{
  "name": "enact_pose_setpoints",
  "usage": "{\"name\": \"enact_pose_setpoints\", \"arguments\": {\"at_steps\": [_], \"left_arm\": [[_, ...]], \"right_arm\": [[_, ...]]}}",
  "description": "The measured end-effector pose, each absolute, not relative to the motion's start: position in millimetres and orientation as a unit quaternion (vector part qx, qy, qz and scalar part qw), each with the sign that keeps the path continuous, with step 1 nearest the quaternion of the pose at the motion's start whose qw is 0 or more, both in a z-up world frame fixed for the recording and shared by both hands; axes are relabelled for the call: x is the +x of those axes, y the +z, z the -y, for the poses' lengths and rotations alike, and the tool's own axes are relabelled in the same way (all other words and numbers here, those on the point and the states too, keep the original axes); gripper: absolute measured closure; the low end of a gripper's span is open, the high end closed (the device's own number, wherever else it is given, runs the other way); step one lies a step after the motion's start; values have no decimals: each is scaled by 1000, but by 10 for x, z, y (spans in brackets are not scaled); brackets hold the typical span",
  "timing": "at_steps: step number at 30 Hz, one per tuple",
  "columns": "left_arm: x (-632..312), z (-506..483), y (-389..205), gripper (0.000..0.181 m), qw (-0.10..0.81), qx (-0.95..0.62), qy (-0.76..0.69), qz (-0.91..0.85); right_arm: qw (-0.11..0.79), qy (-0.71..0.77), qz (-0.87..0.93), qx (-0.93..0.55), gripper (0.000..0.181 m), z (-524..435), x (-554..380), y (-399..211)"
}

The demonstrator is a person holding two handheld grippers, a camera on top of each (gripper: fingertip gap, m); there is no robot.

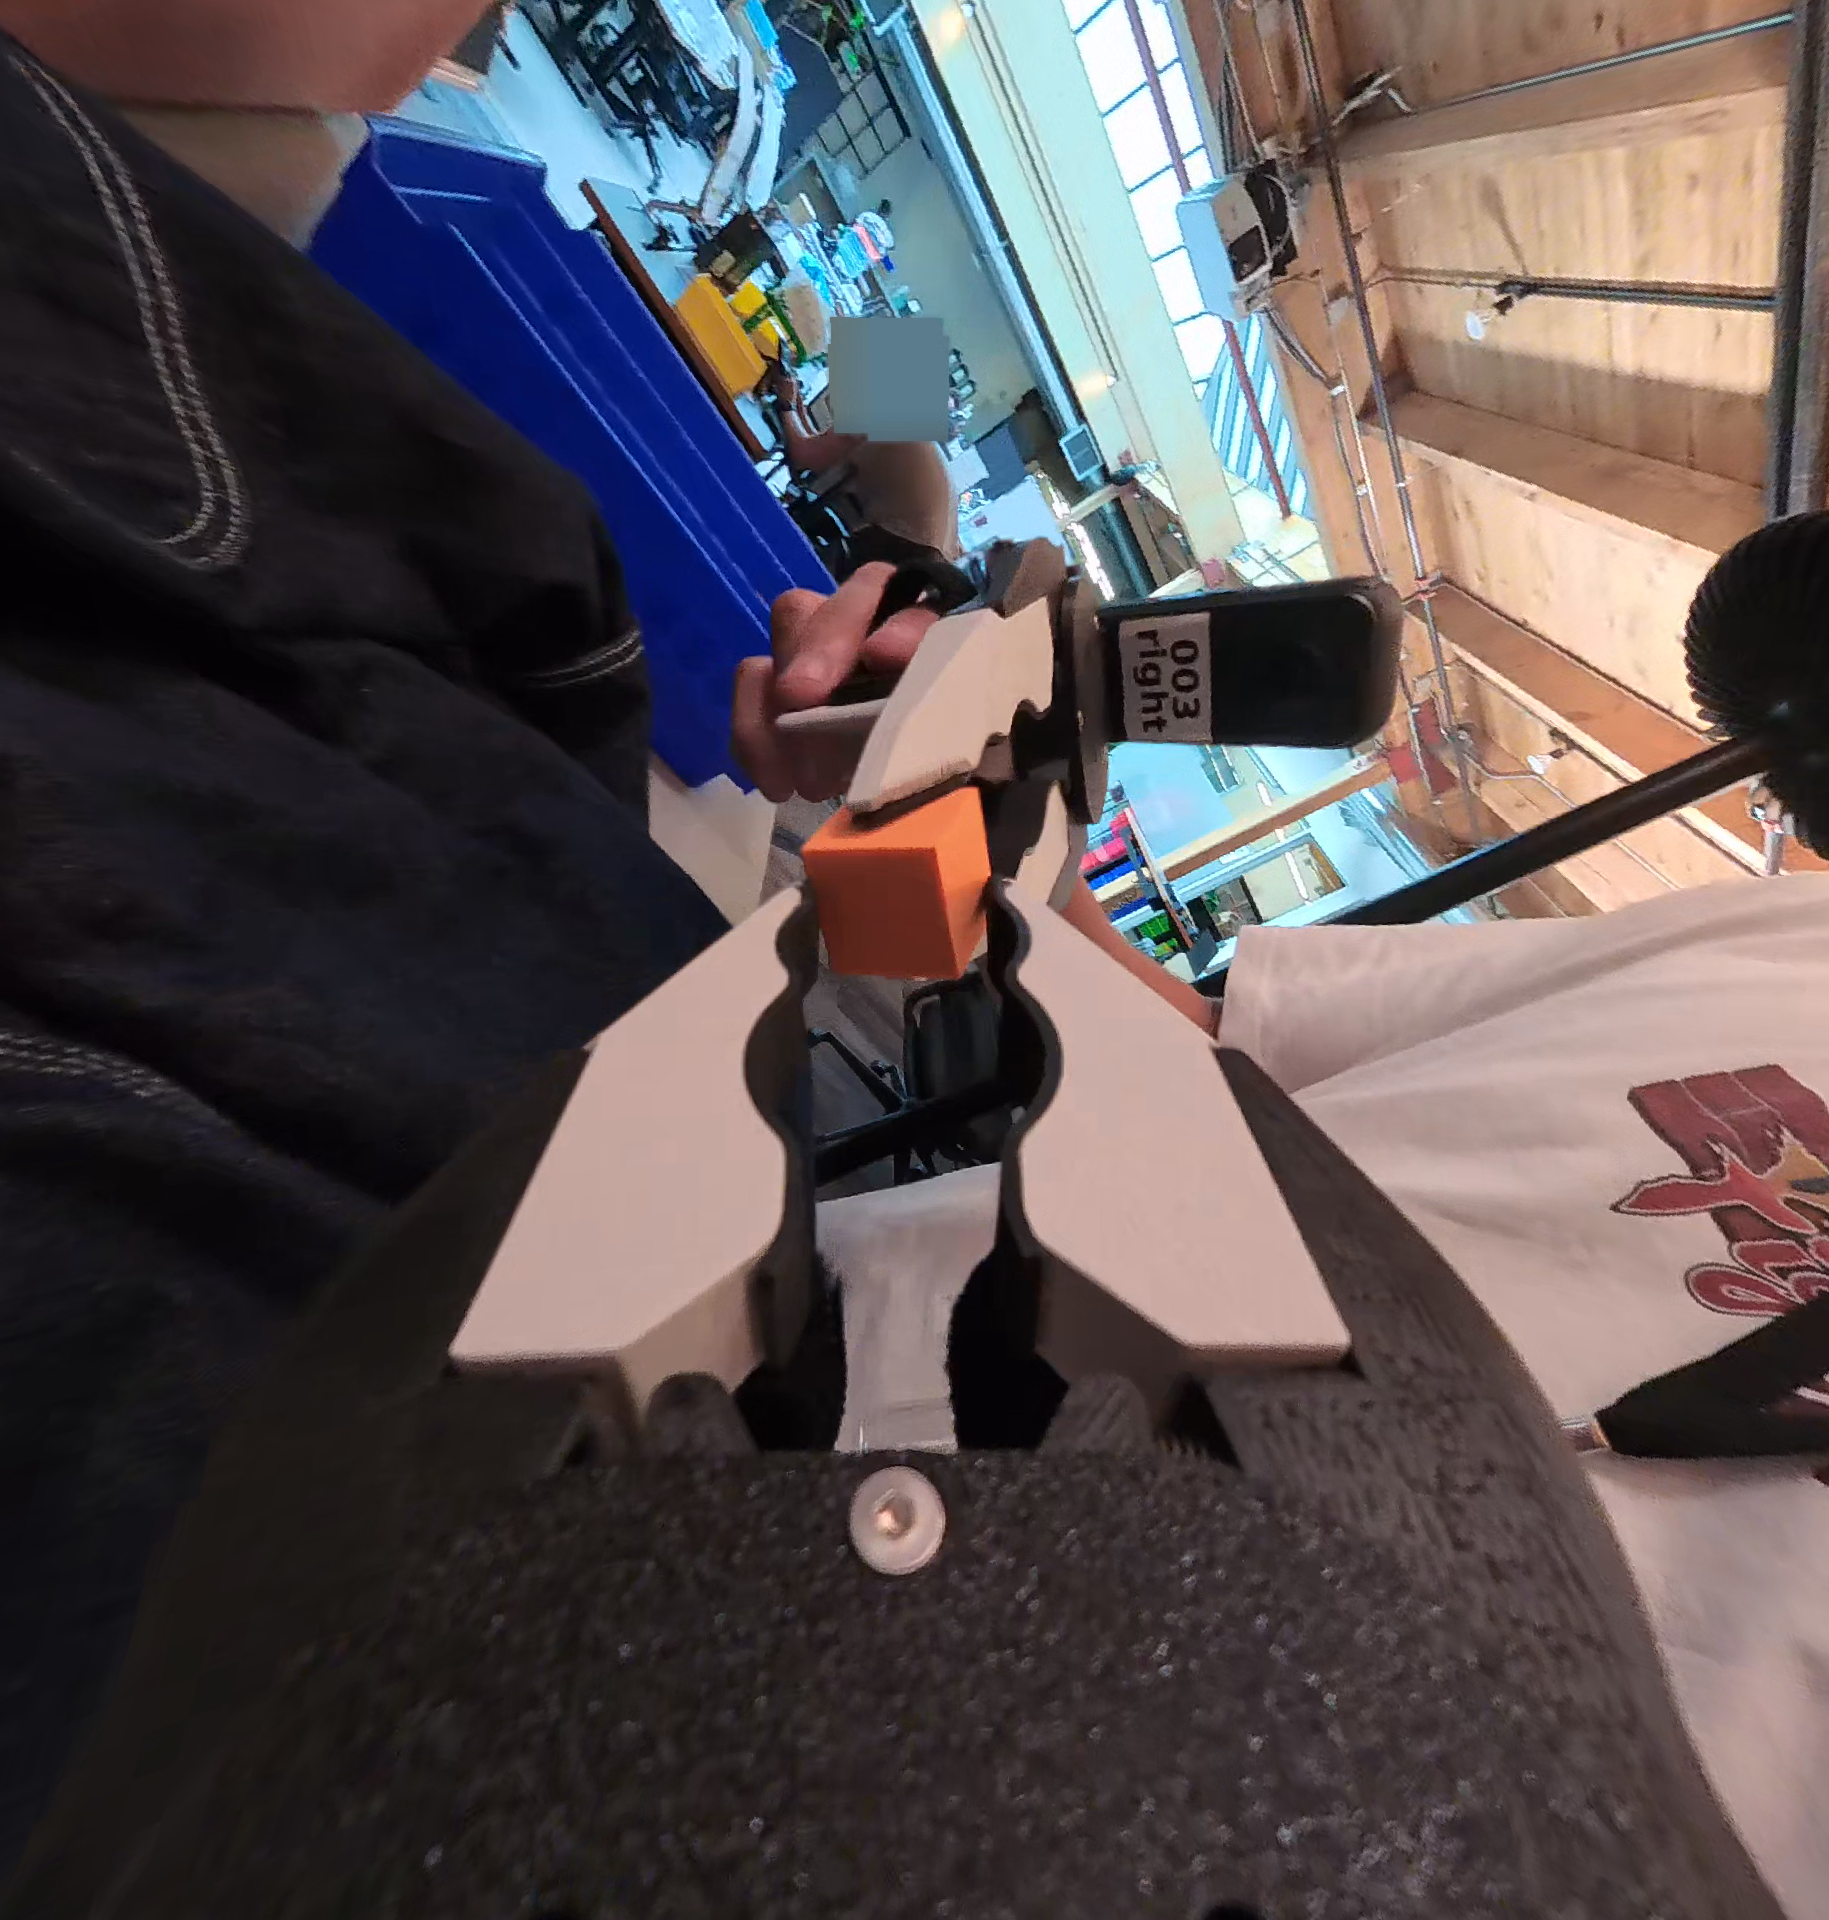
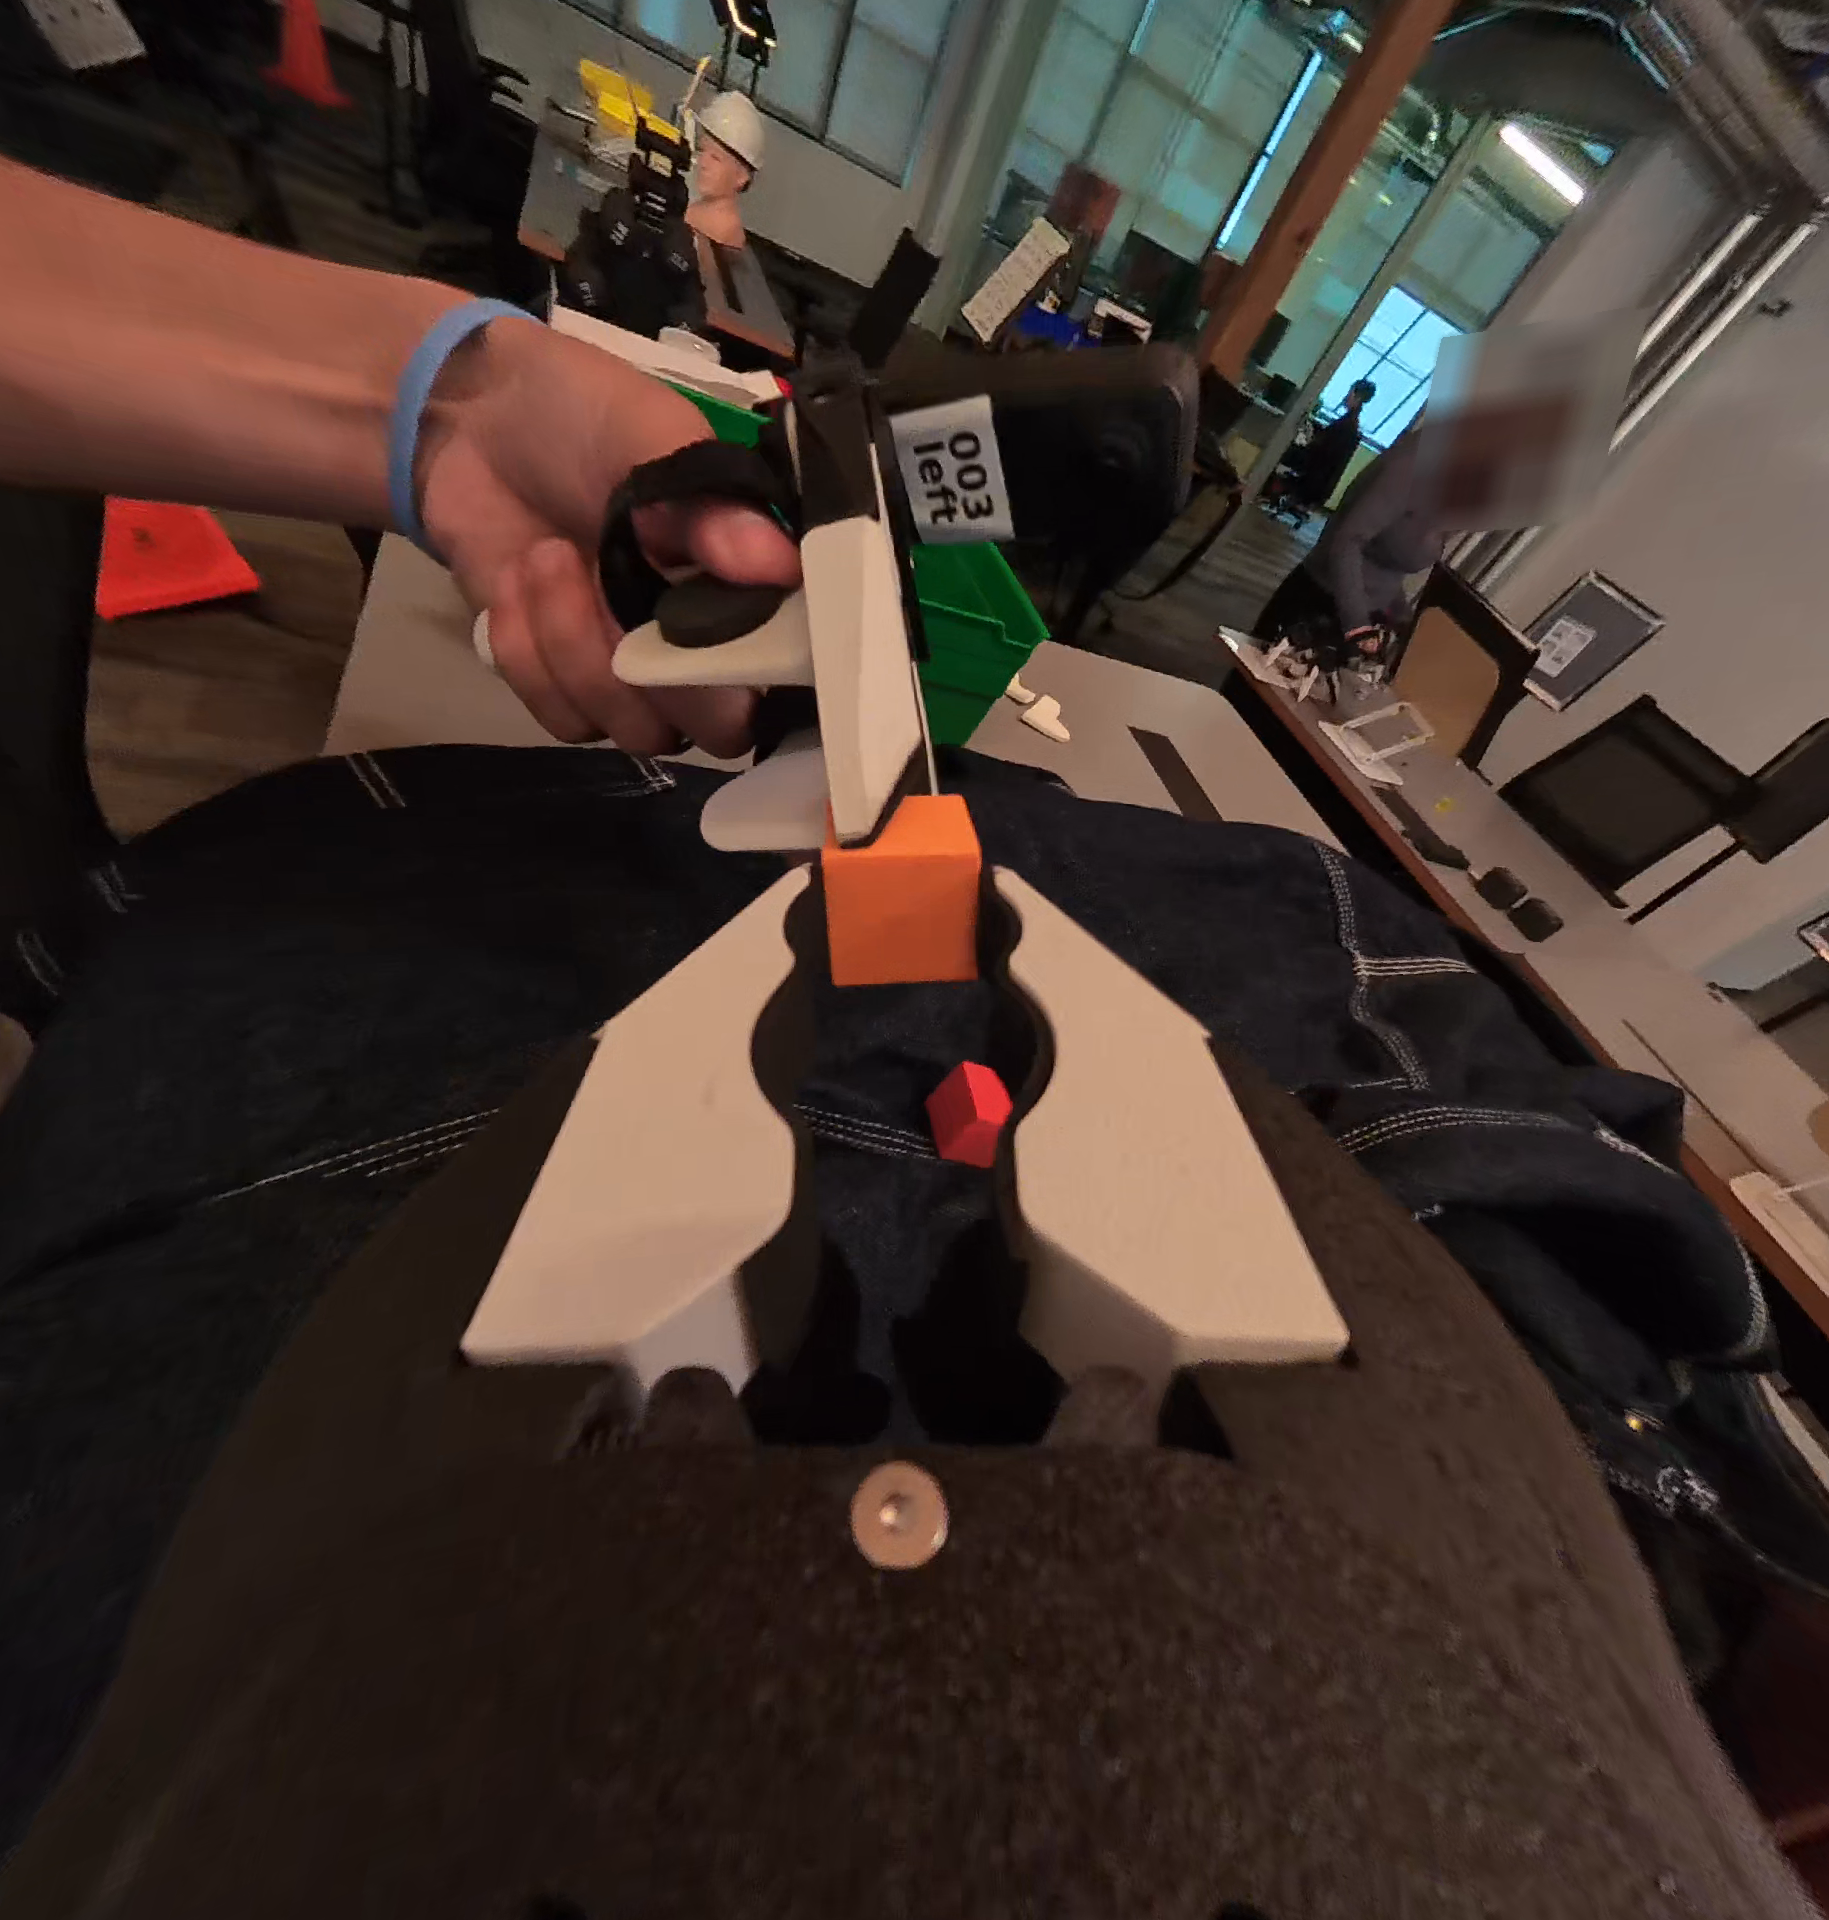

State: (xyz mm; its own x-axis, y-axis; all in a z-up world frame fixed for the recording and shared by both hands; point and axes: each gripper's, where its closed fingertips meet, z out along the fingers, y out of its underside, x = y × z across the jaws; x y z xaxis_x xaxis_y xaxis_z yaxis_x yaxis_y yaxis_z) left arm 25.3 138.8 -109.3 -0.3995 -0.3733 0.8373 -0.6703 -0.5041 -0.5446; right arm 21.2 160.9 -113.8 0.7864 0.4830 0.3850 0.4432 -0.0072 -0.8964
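Observation:
An orange cube [image 1: 894,899] is held in the air between both grippers. In the left wrist view my left gripper [image 1: 899,914] has its two white fingertips pressed on the cube's sides. My right gripper [image 1: 967,842] clamps the same cube from above. In the right wrist view my right gripper [image 2: 905,904] is shut on the cube [image 2: 899,914], and my left gripper [image 2: 796,826] grips it from the top. A small red block [image 2: 967,1112] lies below on dark denim cloth [image 2: 370,987].
The denim covers a grey table [image 2: 1149,717] that also carries a green bin [image 2: 972,634]. An orange cone [image 2: 162,561] stands on the floor at left. Blue bins [image 1: 577,416] and a person in a white T-shirt [image 1: 1512,1143] are close by.

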Motion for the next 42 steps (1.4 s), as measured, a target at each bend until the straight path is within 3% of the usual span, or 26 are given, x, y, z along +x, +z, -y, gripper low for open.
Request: {"name": "enact_pose_setpoints", "arguments": {"at_steps": [3, 6, 9, 12, 17, 19, 23, 26, 29, 35, 38, 42], "left_arm": [[273, -1339, -1121, 147, 76, 538, 669, 508], [359, -1607, -1476, 136, -48, 611, 562, 555], [410, -1996, -1770, 136, -158, 677, 452, 559], [471, -2119, -1887, 135, -192, 714, 427, 522], [537, -2297, -2140, 133, -246, 764, 350, 483], [565, -2334, -2232, 124, -258, 777, 321, 476], [640, -2317, -2367, 115, -259, 795, 291, 465], [679, -2321, -2449, 115, -261, 805, 271, 458], [706, -2349, -2484, 116, -263, 814, 264, 446], [725, -2406, -2477, 136, -263, 811, 273, 444], [775, -2376, -2481, 148, -261, 797, 279, 468], [819, -2315, -2475, 151, -253, 769, 274, 518]], "right_arm": [[613, -24, 311, -725, 154, -1476, 429, -1097], [561, -107, 230, -788, 154, -1071, 1253, -1106], [459, -181, 39, -869, 154, -286, 2530, -1286], [323, -168, -142, -920, 154, 507, 3427, -1742], [196, -60, -203, -958, 154, 719, 3778, -2489], [163, -28, -188, -968, 154, 622, 3755, -2724], [106, -74, -147, -981, 154, 542, 3877, -2988], [116, -92, -159, -976, 154, 494, 3965, -2982], [161, -77, -178, -968, 132, 453, 3902, -2849], [382, -128, -209, -891, 134, 329, 3513, -1721], [521, -31, -200, -829, 134, -30, 2833, -1220], [567, 199, -171, -781, 132, -602, 1765, -1095]]}}
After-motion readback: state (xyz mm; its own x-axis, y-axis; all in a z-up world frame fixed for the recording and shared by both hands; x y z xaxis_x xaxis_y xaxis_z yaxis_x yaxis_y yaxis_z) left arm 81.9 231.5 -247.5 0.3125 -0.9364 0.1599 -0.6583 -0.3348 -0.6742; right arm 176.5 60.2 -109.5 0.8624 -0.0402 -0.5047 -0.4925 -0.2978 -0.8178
